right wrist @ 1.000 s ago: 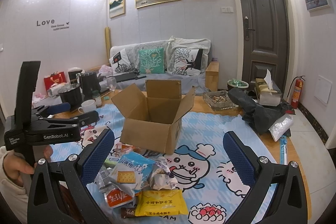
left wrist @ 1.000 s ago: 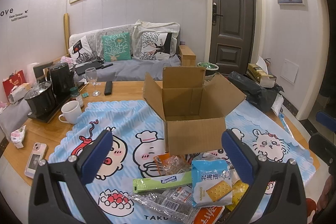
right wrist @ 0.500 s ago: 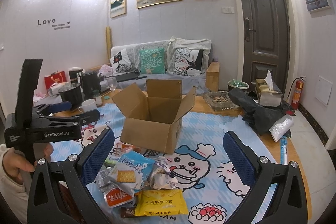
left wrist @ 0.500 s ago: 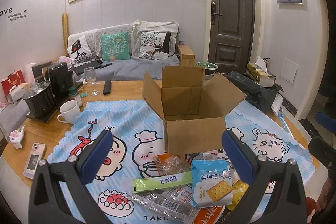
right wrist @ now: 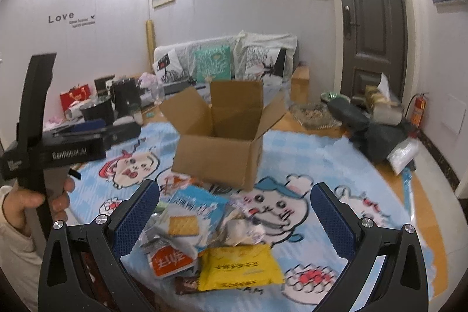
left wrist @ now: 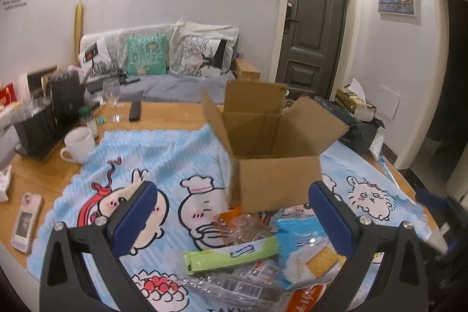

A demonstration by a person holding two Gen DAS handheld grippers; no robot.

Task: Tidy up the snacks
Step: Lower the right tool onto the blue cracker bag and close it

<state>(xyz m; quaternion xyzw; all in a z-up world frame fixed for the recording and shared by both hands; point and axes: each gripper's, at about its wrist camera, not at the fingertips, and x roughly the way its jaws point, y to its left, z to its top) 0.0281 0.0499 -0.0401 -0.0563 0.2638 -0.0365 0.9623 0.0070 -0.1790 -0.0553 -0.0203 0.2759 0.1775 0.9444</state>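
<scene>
Right now both claws hang above the near edge of the worktop (left wrist: 175, 113), over a heap of snacks. Left claw (left wrist: 232, 212) has its blue pads spread wide and holds nothing; below it lie a green bar (left wrist: 231, 253), a blue cracker pack (left wrist: 307, 250) and clear wrappers (left wrist: 222, 288), all overlapping. Right claw (right wrist: 235, 214) is likewise spread wide and empty. Under it are the same cracker pack (right wrist: 190, 212), an orange packet (right wrist: 171, 260), a yellow packet (right wrist: 239, 268) and a dark bar (right wrist: 187, 284) partly tucked under the yellow one.

Just behind the heap stands a cardboard box (left wrist: 275, 163) with all four flaps up, on a blue cartoon cloth (left wrist: 163, 160). Its inside looks bare as far as the left view shows.

In the right view, a hand (right wrist: 35, 203) grips the handle of the left device at the left edge.

Off the cloth to the left sit a white mug (left wrist: 77, 145), a phone (left wrist: 26, 218), a wine glass (left wrist: 112, 95) and a dark kettle (left wrist: 65, 101). A sofa (left wrist: 158, 60) with cushions stands against the far wall.
</scene>
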